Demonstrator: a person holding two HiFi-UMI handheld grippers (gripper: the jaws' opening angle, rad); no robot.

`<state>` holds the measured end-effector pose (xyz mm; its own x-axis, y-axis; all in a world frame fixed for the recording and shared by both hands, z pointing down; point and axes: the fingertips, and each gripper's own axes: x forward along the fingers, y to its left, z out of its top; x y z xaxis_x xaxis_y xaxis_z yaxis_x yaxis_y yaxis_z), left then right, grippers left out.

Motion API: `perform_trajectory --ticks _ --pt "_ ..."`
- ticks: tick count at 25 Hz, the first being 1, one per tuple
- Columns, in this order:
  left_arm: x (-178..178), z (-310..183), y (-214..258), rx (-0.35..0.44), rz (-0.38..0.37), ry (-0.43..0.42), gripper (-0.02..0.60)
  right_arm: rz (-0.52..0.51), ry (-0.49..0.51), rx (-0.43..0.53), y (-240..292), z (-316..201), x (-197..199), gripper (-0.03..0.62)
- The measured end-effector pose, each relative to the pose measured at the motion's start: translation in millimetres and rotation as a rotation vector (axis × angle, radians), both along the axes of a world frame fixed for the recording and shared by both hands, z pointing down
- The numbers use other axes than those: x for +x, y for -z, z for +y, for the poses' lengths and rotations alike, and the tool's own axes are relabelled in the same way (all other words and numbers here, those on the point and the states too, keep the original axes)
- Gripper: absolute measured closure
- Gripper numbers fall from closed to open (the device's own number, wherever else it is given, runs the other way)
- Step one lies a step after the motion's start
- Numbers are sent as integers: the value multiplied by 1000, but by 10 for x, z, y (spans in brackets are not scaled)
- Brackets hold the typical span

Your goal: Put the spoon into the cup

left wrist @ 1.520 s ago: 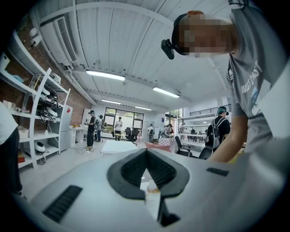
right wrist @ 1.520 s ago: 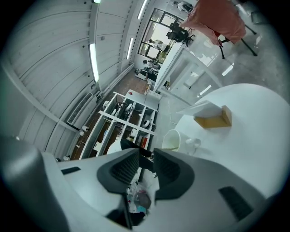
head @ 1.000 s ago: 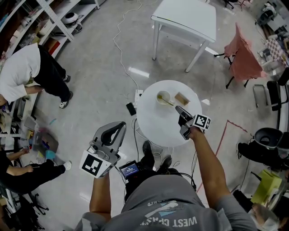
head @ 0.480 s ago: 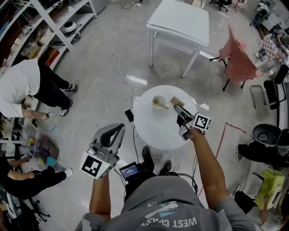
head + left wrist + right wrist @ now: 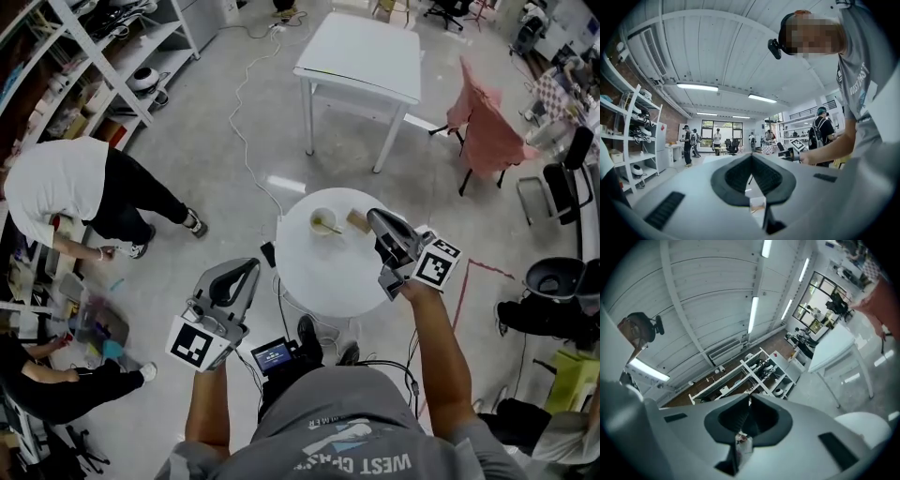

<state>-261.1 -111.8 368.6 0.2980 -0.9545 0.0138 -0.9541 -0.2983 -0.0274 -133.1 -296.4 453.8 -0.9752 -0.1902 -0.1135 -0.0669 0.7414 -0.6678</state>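
**Item 1 – round white table** (image 5: pixel 333 281). Centre of head view, just ahead of wearer's legs.

**Item 2 – cup** (image 5: pixel 313 225). Upright on far part of table top, pale, w/ yellowish inside.

**Item 3 – spoon** (image 5: pixel 329 227). In the cup, bowl end down, handle leaning out over rim toward the right. Neither gripper touches it.

**Item 4 – small tan block** (image 5: pixel 357 219). On table just right of cup, apart from it. What it is: can't tell.

**Item 5 – right gripper** (image 5: pixel 375 218) (image 5: pixel 749 399). Held over table's right edge, marker cube by the hand, tips pointing toward the block. Jaws have just been closing. Tips now meet, nothing between them. Its own view looks out at ceiling lights, shelving & the table's rim at lower right.

**Item 6 – left gripper** (image 5: pixel 251 266) (image 5: pixel 751 157). Off the table, over bare floor to its left, well apart from cup. Clenched, tips together, empty. Its own view faces across the room & catches the right gripper's marker cube.

**Surroundings.**
- Square white table (image 5: pixel 361 56), far side.
- Chair w/ red cloth (image 5: pixel 487 127), upper right.
- Shelving (image 5: pixel 84 56), upper left.
- Person in white top (image 5: pixel 66 192), bent over at left.
- Cable (image 5: pixel 246 122) trailing over floor.
- Black bin (image 5: pixel 555 278), right edge.
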Motion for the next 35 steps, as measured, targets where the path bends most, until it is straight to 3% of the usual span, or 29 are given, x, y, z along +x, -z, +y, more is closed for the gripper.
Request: perform_trajectory --ticks 8,19,24,35 --pt "231 -43 158 28 -27 -36 578 64 -21 409 1148 469 286 591" --pt "440 -62 258 57 -45 -55 578 237 -36 801 1814 1136 601 594" --pt "543 -52 277 61 -49 -62 578 159 -83 840 2111 1301 674 594" --pt "706 12 284 68 -56 -70 578 177 -82 826 1983 1379 896 594"
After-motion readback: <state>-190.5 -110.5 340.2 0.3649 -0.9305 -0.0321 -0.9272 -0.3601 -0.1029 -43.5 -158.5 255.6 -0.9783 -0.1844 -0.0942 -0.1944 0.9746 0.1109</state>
